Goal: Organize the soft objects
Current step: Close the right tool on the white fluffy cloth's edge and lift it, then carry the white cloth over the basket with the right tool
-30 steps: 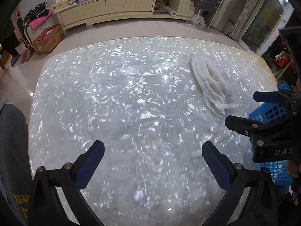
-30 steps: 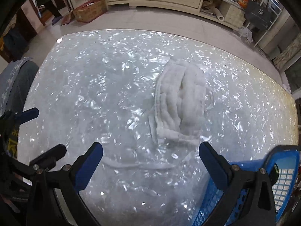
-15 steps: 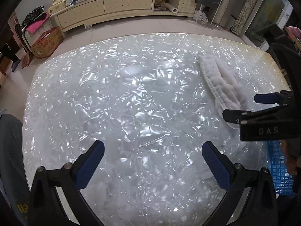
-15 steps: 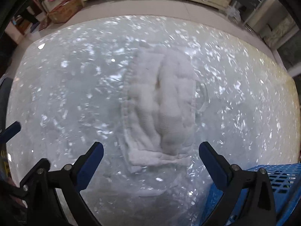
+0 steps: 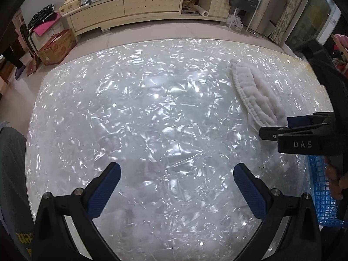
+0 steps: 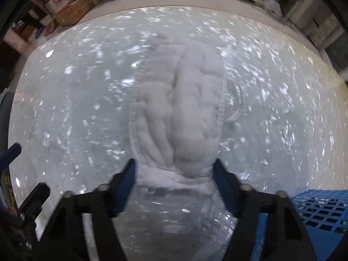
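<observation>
Right tool (image 6: 175, 182) closing around near end of white towel (image 6: 180, 113) on worktop (image 6: 65, 108). Left tool (image 5: 177, 188) wide, empty, well apart from towel. Blue basket (image 6: 322, 208) just beside towel.

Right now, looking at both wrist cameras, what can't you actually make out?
- Folded white fluffy towel, right wrist view: motion-blurred; the closing right gripper straddles its near end, contact unclear.
- Blue plastic lattice basket, both views: cut off by the frame edge, contents unseen.
- Towel's near end, left wrist view: hidden behind the right gripper.
- Left gripper: open, holding nothing.
</observation>
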### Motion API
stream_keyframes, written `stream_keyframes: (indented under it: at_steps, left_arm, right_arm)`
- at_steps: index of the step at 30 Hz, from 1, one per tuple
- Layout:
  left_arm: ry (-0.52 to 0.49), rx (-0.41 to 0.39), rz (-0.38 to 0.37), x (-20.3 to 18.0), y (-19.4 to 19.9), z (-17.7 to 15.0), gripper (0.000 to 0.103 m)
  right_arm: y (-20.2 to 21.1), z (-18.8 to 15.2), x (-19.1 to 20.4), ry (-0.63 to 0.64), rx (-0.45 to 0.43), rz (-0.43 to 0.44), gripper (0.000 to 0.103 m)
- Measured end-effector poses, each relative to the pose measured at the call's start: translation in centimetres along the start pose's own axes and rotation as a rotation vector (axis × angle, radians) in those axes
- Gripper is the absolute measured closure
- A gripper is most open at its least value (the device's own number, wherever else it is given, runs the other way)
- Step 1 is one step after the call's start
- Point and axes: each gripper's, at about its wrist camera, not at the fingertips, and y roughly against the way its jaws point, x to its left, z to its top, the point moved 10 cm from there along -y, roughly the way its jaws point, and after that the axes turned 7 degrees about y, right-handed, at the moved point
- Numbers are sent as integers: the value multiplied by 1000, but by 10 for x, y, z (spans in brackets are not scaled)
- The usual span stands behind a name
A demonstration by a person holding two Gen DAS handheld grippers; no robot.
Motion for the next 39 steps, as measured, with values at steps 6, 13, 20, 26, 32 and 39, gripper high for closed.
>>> stream_keyframes:
  at_steps: [6,13,20,26,32,39]
  left_arm:
    - [11,2,7,5,-1,-2,0]
    - [23,-7,1,5,16,-10,0]
    - [30,-23,-12,-6,49,-26,0]
    - [19,-58,-32,-27,87,-33,0]
    - [7,-94,-44,-50,122,-35,0]
    - [-32,-119,-65,-86,147,-38,0]
  right_arm:
    - [5,8,31,67,-34,4,76]
    - [26,-14,55,94,-74,-6,81]
    - [88,-48,75,153,-148,49,81]
    - [143,-74,65,196,-209,57,81]
    - [174,-80,39,236,-275,29,81]
    - [189,-101,6,259,-315,-33,81]
